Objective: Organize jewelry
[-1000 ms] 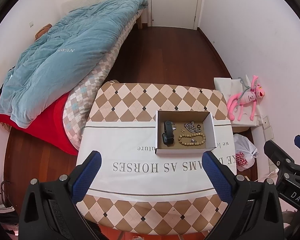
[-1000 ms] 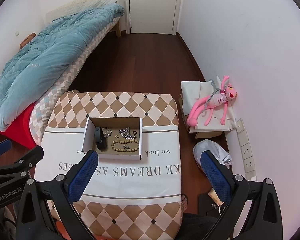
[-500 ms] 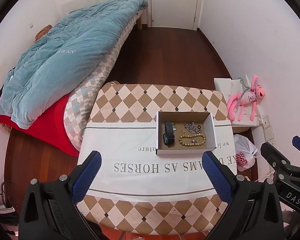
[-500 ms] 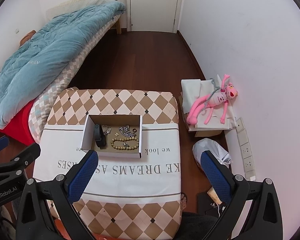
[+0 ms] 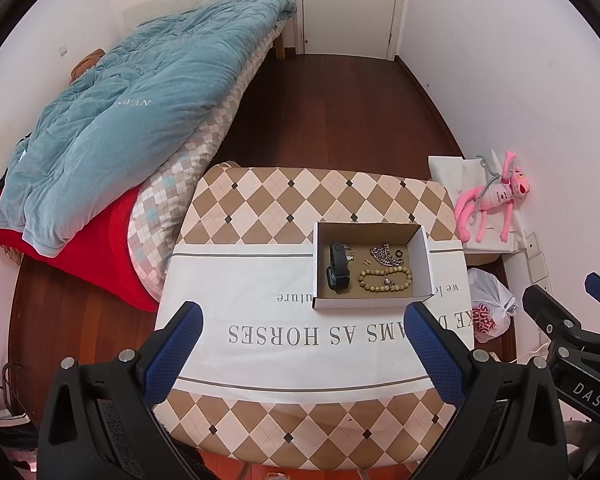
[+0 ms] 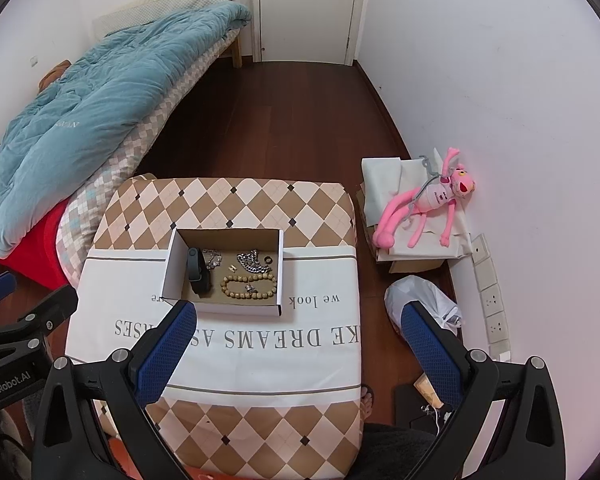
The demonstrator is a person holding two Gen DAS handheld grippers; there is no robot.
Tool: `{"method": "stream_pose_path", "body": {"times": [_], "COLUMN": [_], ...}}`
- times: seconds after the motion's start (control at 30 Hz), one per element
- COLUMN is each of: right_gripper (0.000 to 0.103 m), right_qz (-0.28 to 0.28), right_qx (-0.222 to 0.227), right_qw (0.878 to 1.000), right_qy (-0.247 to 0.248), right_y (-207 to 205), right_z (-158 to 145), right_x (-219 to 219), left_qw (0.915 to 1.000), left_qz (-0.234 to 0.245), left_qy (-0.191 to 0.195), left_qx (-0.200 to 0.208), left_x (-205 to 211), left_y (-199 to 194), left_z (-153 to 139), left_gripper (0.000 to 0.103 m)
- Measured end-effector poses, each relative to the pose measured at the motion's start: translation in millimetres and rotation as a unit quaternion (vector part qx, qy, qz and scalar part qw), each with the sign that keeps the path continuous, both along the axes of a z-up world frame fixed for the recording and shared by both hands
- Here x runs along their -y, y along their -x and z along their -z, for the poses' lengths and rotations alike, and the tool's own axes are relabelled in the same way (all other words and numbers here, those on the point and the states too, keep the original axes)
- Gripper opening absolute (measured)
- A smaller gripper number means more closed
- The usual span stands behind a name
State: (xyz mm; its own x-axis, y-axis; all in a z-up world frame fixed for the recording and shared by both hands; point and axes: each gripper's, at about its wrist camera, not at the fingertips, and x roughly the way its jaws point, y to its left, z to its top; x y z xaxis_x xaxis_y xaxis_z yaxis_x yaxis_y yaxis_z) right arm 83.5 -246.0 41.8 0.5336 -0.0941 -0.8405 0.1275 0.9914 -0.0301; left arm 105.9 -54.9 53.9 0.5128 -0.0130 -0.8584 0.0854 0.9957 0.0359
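A white cardboard box (image 5: 428, 256) (image 6: 168, 272) sits on the cloth-covered table (image 5: 260, 292) (image 6: 320, 344). Inside lie a black smart band (image 5: 337, 267) (image 6: 198, 270), a wooden bead bracelet (image 5: 385, 281) (image 6: 248, 287), a silver chain (image 5: 384, 256) (image 6: 254, 263), a small black ring (image 5: 399, 253) (image 6: 267, 260) and a thin silver necklace (image 6: 212, 258). My left gripper (image 5: 302, 344) is open and empty, high above the table's near side. My right gripper (image 6: 298, 344) is open and empty, high above the table's right edge.
A bed with a teal duvet (image 5: 132, 120) stands left of the table. A pink plush toy (image 6: 428, 204) lies on white boxes by the right wall. A white plastic bag (image 6: 424, 300) sits on the wood floor. A closed door (image 6: 308, 8) is at the far end.
Both grippers have drifted slightly, so the table and box sit a little differently in each view. Both stay open and empty. Nothing in the box moved.
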Motion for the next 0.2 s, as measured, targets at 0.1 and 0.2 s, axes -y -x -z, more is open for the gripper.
{"method": "stream_pose_path", "body": {"times": [0.1, 0.2], "right_gripper": [0.103, 0.103], "right_qz": [0.0, 0.0], "right_qx": [0.0, -0.001], "right_qw": [1.0, 1.0], "right_qy": [0.0, 0.001], "right_y": [0.5, 1.8], "right_z": [0.1, 1.1], "right_x": [0.6, 1.2], "left_qw": [1.0, 1.0], "left_qz": [0.002, 0.002], "left_qy": [0.002, 0.001], "left_qx": [0.002, 0.007], "left_x": [-0.7, -3.2], "left_y": [1.2, 3.2], "left_z": [-0.7, -0.8], "left_gripper": [0.103, 0.103]}}
